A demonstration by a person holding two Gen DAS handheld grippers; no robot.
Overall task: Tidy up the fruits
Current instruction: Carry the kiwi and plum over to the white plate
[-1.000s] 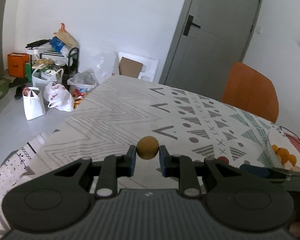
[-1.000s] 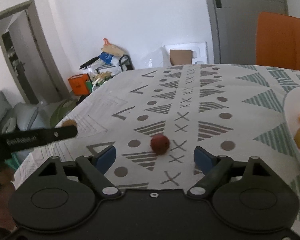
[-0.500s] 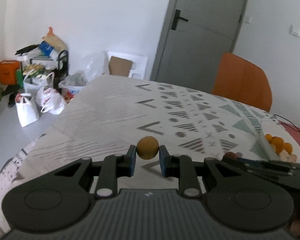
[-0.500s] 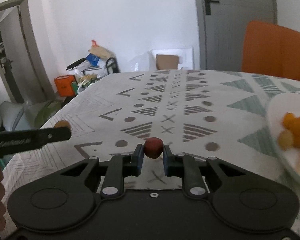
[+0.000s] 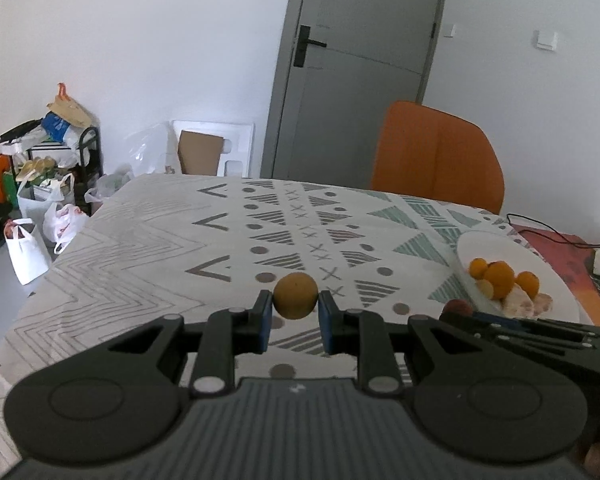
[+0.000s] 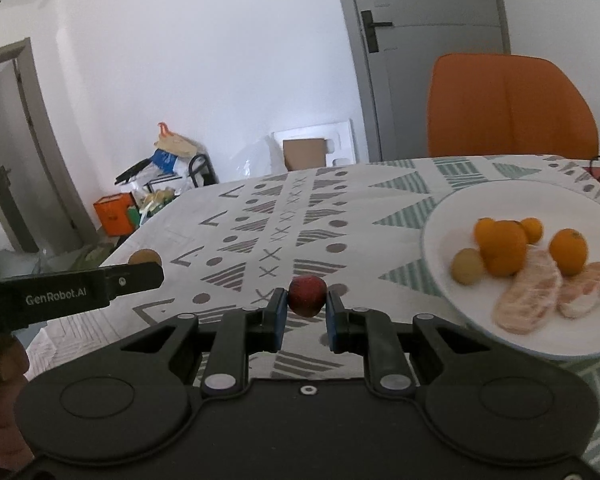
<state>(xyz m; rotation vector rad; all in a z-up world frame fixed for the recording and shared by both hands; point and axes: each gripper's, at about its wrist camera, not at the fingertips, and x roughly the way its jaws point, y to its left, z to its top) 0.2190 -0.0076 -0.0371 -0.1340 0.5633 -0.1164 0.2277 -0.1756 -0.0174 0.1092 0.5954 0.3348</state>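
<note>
My left gripper point(image 5: 295, 312) is shut on a round yellow-brown fruit point(image 5: 295, 296) and holds it above the patterned tablecloth. My right gripper point(image 6: 306, 309) is shut on a small dark red fruit point(image 6: 307, 295), also above the cloth. A white plate point(image 6: 452, 216) at the right holds several oranges point(image 6: 500, 246), a yellow-green fruit point(image 6: 467, 266) and peeled citrus segments point(image 6: 530, 290). The plate also shows in the left wrist view point(image 5: 496, 242), with the right gripper point(image 5: 458, 309) and its red fruit just left of it. The left gripper point(image 6: 140, 270) shows at the left of the right wrist view.
An orange chair point(image 5: 438, 152) stands at the table's far side before a grey door point(image 5: 360, 68). Bags and a cluttered rack point(image 5: 48, 168) sit on the floor to the left. Cables and a red mat point(image 5: 560, 244) lie beyond the plate.
My right gripper closed on the red fruit and lifted it off the cloth toward the plate. My left gripper swung right with its fruit, bringing the plate into view.
</note>
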